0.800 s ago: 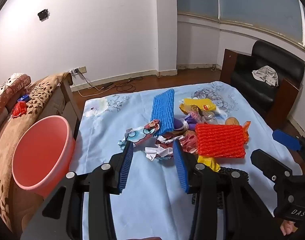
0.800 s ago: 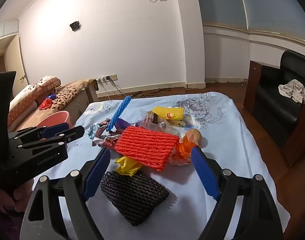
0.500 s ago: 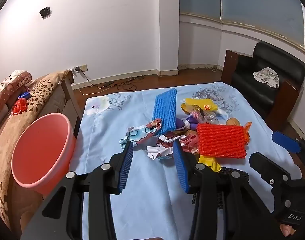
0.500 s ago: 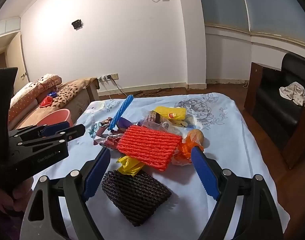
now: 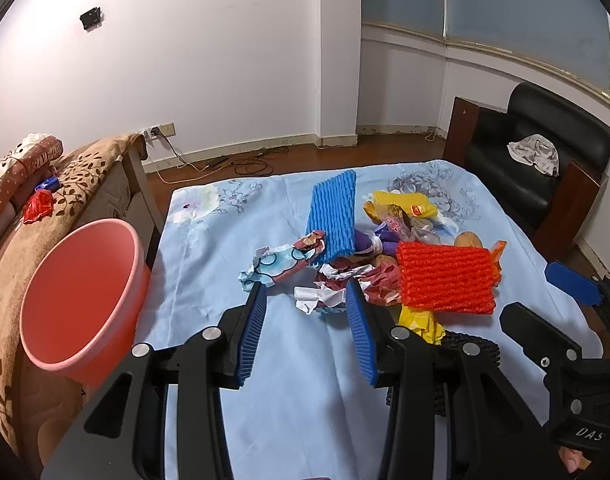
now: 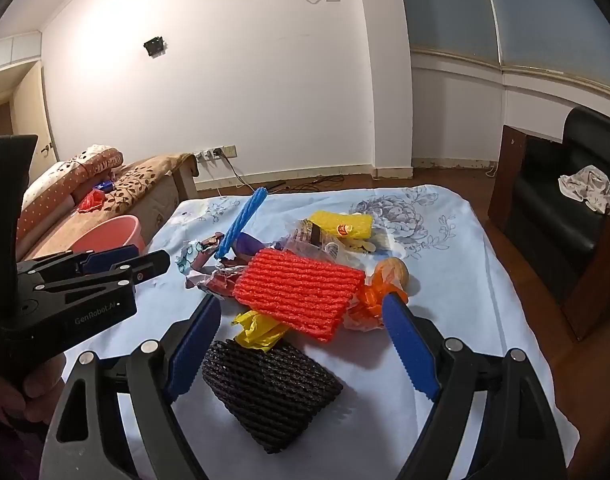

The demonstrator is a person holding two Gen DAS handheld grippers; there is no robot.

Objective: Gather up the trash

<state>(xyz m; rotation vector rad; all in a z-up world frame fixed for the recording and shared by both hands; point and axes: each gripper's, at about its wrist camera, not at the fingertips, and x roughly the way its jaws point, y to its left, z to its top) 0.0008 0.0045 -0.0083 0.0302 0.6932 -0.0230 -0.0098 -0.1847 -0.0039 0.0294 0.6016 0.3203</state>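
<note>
Trash heap: red foam net sleeve [image 6: 301, 292], black foam net [image 6: 271, 388], crumpled wrappers [image 5: 325, 288], all on blue floral cloth [image 5: 209, 264]. Pink plastic bucket [image 5: 81, 300] apparently empty. Left gripper [image 5: 305, 328], right gripper [image 6: 301, 344]: spread, empty. Nothing collected.

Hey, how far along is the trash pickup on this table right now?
Nothing looks done: the pink bucket looks empty. Nothing is in hand; the left gripper and right gripper are open above the pile. Still left: the red foam net, black net, blue net and wrappers.

left tool [image 6: 145, 270] reads "genrobot.ai" (side)
</note>
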